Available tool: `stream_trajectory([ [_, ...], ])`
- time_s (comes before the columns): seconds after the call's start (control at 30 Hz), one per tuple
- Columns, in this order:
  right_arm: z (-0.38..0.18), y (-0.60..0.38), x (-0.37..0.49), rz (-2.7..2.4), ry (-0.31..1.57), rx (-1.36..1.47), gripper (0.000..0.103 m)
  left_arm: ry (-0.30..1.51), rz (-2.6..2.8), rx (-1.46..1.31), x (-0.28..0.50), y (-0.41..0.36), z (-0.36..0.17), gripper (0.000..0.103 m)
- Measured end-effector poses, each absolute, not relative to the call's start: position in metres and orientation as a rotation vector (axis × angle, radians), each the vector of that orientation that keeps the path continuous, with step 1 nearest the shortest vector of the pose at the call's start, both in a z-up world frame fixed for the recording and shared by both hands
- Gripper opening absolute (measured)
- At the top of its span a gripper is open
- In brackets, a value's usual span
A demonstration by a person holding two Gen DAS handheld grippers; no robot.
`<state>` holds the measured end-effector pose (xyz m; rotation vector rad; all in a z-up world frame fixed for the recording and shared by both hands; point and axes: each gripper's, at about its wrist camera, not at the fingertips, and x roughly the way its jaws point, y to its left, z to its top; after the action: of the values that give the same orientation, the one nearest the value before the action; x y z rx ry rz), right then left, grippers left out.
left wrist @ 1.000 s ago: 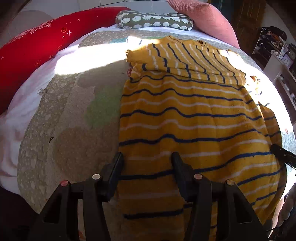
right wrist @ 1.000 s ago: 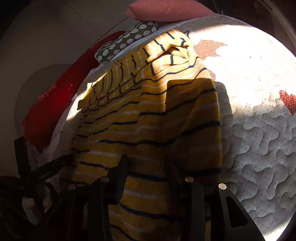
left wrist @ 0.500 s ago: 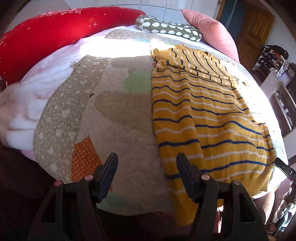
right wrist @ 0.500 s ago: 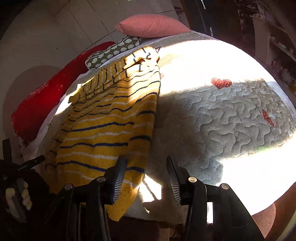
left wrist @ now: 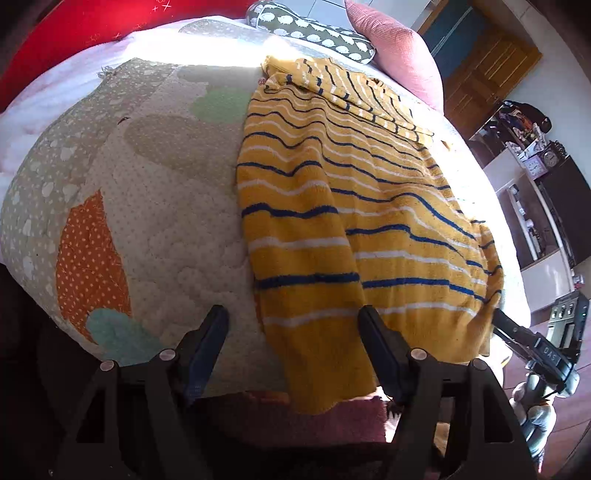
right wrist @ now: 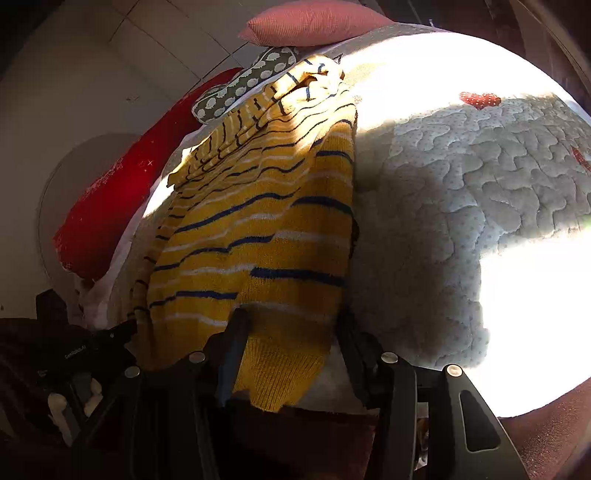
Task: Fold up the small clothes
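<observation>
A yellow knit garment [left wrist: 332, 221] with blue and white stripes lies flat on the quilted bed [left wrist: 166, 184], its far end folded over. Its near hem hangs over the bed's front edge. My left gripper [left wrist: 291, 328] hovers at that edge, jaws opening, with the garment's left hem between the fingers but not pinched. In the right wrist view the garment [right wrist: 258, 221] lies half in shadow. My right gripper [right wrist: 293, 332] straddles its right hem, jaws opening, pads off the cloth. Each view shows the other gripper at its side: the right gripper [left wrist: 532, 347], the left gripper [right wrist: 85, 347].
A red pillow [left wrist: 55, 37], a green patterned cushion [left wrist: 314, 29] and a pink pillow [left wrist: 399, 48] line the far side of the bed. Shelves [left wrist: 535, 184] and a wooden door [left wrist: 487, 66] stand at the right. Bright sun falls on the quilt [right wrist: 443, 184].
Both grippers have drawn back from over the garment to the bed's near edge, and their jaws have widened. The garment's hem now hangs between each pair of fingers.
</observation>
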<state>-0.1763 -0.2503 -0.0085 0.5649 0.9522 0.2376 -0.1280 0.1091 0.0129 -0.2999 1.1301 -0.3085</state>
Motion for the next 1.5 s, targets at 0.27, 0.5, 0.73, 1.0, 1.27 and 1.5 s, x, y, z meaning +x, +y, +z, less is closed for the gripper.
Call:
stream_trajectory([
  [0.27, -0.016, -0.254, -0.178, 0.303, 0.936, 0.697, 0.057, 1.155, -0.436, -0.451, -0.129, 0.102, 0.005, 0.079],
  [0.5, -0.022, -0.257, -0.176, 0.307, 0.936, 0.742, 0.012, 1.175, -0.398, -0.448, -0.130, 0.110, 0.009, 0.012],
  [0.73, 0.014, -0.256, -0.171, 0.379, 0.853, 0.728, 0.012, 1.082, -0.436, -0.446, -0.119, 0.113, 0.056, 0.012],
  [1.0, 0.066, -0.250, -0.108, 0.454, 0.772, 0.678, 0.011, 0.989, -0.393, -0.448, -0.055, 0.105, 0.095, 0.012],
  [1.27, 0.093, -0.248, -0.028, 0.444, 0.756, 0.660, 0.011, 0.959, -0.325, -0.392, 0.025, 0.088, 0.110, 0.012],
  [1.5, 0.093, -0.259, 0.044, 0.387, 0.777, 0.647, 0.011, 0.968, -0.280, -0.336, 0.095, 0.074, 0.101, 0.012],
])
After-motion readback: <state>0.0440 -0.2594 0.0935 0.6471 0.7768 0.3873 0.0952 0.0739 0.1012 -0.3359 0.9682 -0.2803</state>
